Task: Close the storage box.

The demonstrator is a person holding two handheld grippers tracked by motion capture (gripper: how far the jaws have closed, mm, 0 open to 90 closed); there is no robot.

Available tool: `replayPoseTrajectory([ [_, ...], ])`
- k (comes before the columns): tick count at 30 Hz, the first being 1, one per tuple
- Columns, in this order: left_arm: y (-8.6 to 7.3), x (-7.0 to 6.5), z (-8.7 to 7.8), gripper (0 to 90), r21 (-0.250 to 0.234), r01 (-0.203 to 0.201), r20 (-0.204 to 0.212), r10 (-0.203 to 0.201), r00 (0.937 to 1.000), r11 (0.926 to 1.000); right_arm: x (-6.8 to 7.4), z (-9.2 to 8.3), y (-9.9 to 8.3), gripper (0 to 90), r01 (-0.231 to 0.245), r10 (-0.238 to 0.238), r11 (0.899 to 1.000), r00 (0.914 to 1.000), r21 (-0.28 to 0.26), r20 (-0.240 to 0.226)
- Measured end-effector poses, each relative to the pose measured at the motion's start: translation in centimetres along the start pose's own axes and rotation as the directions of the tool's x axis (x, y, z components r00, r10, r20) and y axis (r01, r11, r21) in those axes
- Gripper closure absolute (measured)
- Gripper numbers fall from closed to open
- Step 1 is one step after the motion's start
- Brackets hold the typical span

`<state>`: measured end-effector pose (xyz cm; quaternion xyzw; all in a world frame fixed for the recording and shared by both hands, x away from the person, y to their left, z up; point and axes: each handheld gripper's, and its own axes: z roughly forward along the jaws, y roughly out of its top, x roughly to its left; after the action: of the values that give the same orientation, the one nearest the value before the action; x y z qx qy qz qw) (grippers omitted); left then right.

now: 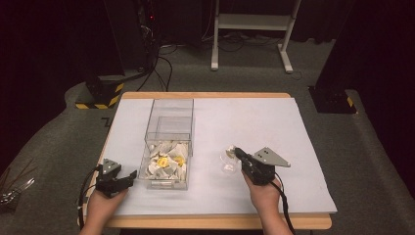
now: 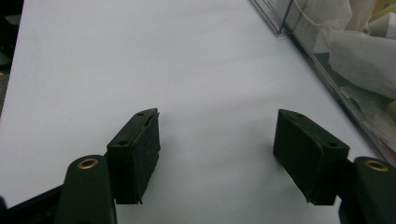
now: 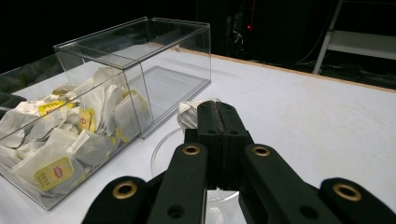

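A clear two-part box [image 1: 152,117] stands left of the table's middle. Its near part holds several tea bags [image 1: 166,164]; its far part looks bare. My right gripper [image 1: 237,152] is shut on a white tea bag [image 1: 230,149] just above a clear glass [image 1: 228,165] to the right of the box. In the right gripper view the tea bag [image 3: 190,113] bulges out beyond the closed gripper [image 3: 217,109], over the glass rim [image 3: 161,144], with the box [image 3: 163,60] to the left. My left gripper [image 1: 131,175] rests open on the sheet by the box's front left corner, nothing in it [image 2: 217,123].
A white sheet [image 1: 274,127] covers the wooden table. The box wall [image 2: 327,79] and its tea bags [image 2: 359,51] lie close to the left gripper's right jaw. Behind the table are a white stand [image 1: 249,22], cables and a striped base [image 1: 100,95].
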<state>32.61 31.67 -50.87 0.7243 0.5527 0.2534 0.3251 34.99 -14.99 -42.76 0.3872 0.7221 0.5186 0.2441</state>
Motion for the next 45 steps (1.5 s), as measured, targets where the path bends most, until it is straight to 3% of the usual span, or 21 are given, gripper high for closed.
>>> replayPoseTrajectory([
  [12, 0.0, 0.0, 0.0, 31.6, 0.000, 0.000, 0.000, 0.000, 1.0000, 1.0000, 0.1, 1.0, -0.3, 89.5, -0.001, 0.001, 1.000, 1.0000, 0.021, -0.002],
  [20, 0.0, 0.0, 0.0, 31.6, 0.000, 0.000, 0.001, 0.000, 1.0000, 1.0000, 0.1, 1.1, -0.4, 81.5, 0.002, -0.002, 1.000, 1.0000, 0.025, -0.002],
  [33, 0.0, 0.0, 0.0, 31.6, 0.000, 0.000, 0.000, 0.000, 1.0000, 1.0000, -0.5, 0.0, -0.3, 69.3, -0.012, 0.011, 1.000, 0.9996, 0.027, 0.027],
  [45, 0.0, 0.0, 0.0, 31.6, 0.000, 0.000, 0.000, 0.000, 1.0000, 1.0000, -1.7, -1.4, -0.7, 67.8, -0.012, 0.009, 0.999, 0.9982, 0.047, 0.060],
])
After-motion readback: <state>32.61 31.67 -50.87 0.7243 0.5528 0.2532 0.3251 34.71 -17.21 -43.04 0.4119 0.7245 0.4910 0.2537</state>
